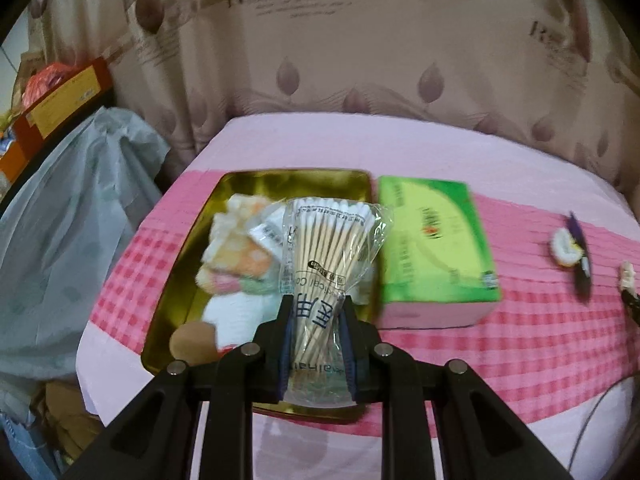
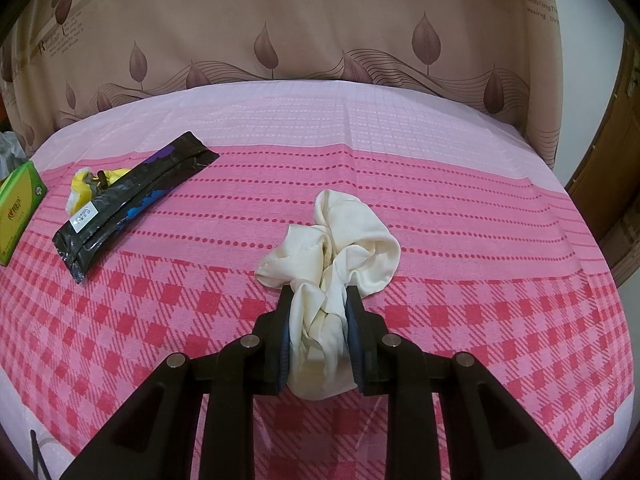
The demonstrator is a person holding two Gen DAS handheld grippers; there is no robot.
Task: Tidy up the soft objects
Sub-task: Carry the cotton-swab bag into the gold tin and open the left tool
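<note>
My left gripper (image 1: 314,304) is shut on a clear bag of cotton swabs (image 1: 328,248), held above a gold metal tray (image 1: 192,272). In the tray lie patterned cloths (image 1: 240,248), a white folded cloth (image 1: 240,316), a small packet (image 1: 272,232) and a tan round puff (image 1: 194,342). My right gripper (image 2: 319,296) is shut on a crumpled cream cloth (image 2: 340,236), whose loose end rests on the pink checked tablecloth (image 2: 440,200).
A green tissue box (image 1: 432,248) (image 2: 18,212) lies right of the tray. A black packet (image 2: 132,200) lies over a yellow-white item (image 2: 82,188). A grey plastic bag (image 1: 72,232) and boxes (image 1: 60,100) stand beyond the table's left edge. A curtain (image 2: 320,20) hangs behind.
</note>
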